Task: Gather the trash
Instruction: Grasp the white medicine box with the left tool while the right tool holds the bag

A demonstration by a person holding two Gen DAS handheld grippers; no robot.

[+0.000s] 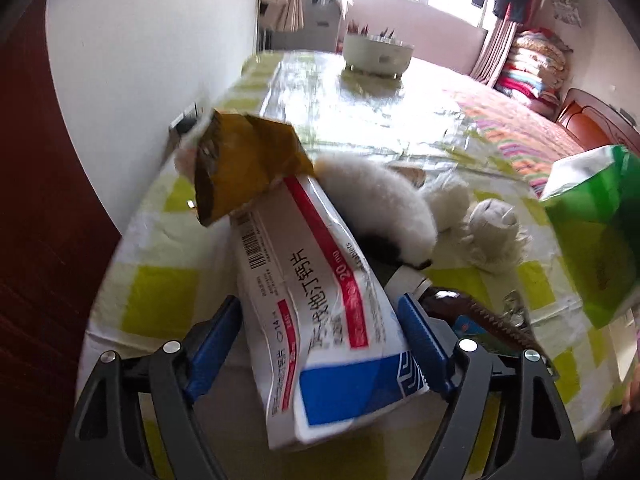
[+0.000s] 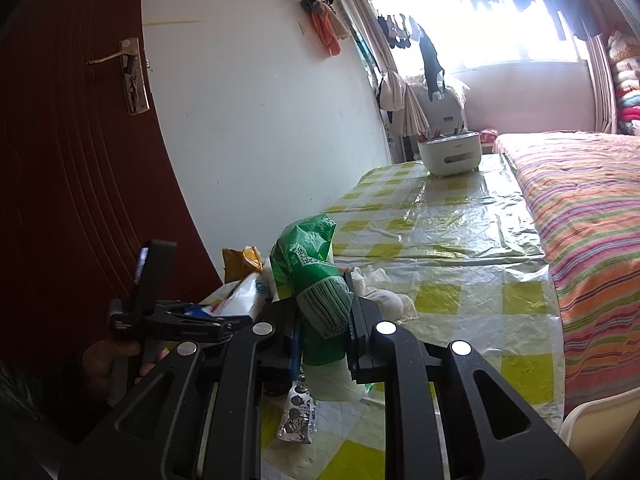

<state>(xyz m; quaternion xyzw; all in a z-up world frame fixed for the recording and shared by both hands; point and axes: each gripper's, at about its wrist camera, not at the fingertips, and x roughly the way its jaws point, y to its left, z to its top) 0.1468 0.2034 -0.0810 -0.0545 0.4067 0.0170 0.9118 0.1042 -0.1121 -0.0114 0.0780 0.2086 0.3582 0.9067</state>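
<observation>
My left gripper point(image 1: 320, 304) has a white medicine box point(image 1: 320, 320) with a red stripe and a blue corner between its blue pads. The right pad lies along the box and the left pad meets it at the tip. A crumpled yellow-brown wrapper point(image 1: 248, 168) sits at the box's far end. My right gripper point(image 2: 324, 312) is shut on a crumpled green plastic bag point(image 2: 312, 276) with a barcode, which shows at the right edge of the left wrist view point(image 1: 596, 240). Box point(image 2: 244, 296) and wrapper point(image 2: 240, 260) lie left of the bag.
The table point(image 2: 440, 216) has a yellow-check cloth under clear plastic. A white plush toy point(image 1: 380, 208), a brown bottle point(image 1: 440, 300) and a foil blister pack point(image 2: 298, 416) lie near the grippers. A white pen holder point(image 2: 450, 152) stands far back. A striped bed point(image 2: 592, 220) borders the right.
</observation>
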